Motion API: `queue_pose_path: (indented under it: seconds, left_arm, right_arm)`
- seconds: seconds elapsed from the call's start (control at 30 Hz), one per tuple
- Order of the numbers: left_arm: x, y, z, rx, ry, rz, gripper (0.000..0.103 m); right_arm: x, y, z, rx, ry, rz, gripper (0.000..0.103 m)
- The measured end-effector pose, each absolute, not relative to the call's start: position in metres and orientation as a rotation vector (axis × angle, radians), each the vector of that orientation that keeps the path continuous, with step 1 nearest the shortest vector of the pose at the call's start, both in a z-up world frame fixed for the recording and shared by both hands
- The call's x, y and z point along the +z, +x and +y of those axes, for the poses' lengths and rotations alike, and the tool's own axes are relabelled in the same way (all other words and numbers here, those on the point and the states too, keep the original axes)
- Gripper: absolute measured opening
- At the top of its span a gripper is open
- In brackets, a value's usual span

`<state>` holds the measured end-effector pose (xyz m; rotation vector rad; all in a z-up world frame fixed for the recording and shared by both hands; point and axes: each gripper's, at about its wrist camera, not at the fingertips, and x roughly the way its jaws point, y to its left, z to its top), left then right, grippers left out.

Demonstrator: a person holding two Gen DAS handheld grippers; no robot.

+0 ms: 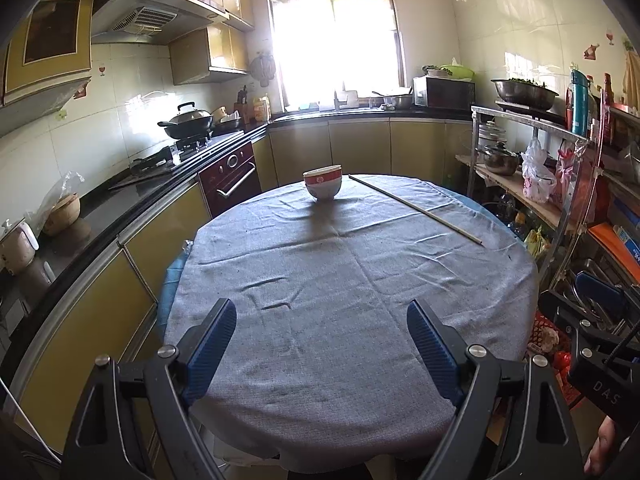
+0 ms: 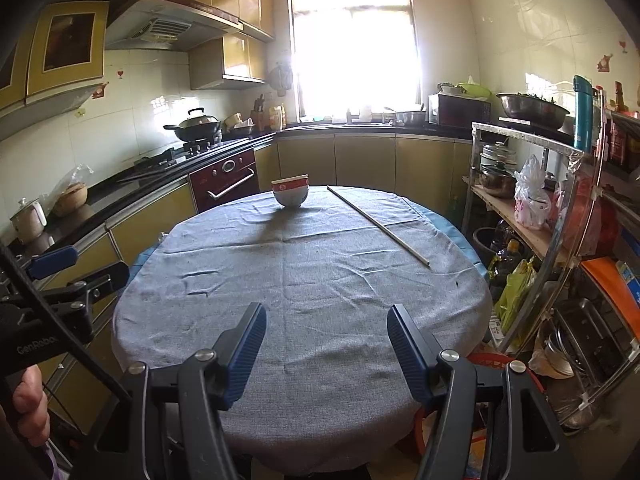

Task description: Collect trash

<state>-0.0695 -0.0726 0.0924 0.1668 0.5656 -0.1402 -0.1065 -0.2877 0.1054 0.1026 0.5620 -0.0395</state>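
Low in the left wrist frame, the left gripper (image 1: 322, 322) hangs with its 2 blue-padded fingers (image 1: 212, 344) spread wide and nothing between them, only the grey tablecloth (image 1: 340, 280) showing in the gap. Low in the right wrist frame, the right gripper (image 2: 326, 326) stands likewise spread and empty above the near part of the same cloth. Each claw also appears at the edge of the other's frame: the right one at the lower right of the left view, the left one at the middle left of the right view, where a hand (image 2: 30, 404) grips its handle.

Beyond the fingers, toward the upper middle of both frames, a red-and-white bowl (image 1: 323, 182) stands upright on the far side of the round table. Just to its right, apart from it, a long thin stick (image 1: 416, 208) lies slanted across the cloth toward the right edge. No other loose item shows on the cloth.

Along the left runs a dark counter with a lidded wok (image 1: 188, 120) on the stove. At the right stands a metal rack (image 1: 532, 152) with pots and plastic bags.
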Motion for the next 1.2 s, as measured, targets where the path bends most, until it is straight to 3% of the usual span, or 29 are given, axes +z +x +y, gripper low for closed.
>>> queue_pose_path:
  seconds: [1.2]
  left_arm:
    - [0.094,-0.075,-0.055,-0.126,0.145,0.551,0.087]
  right_arm:
    - [0.111,-0.111,-0.27,-0.053,0.068,0.559,0.067]
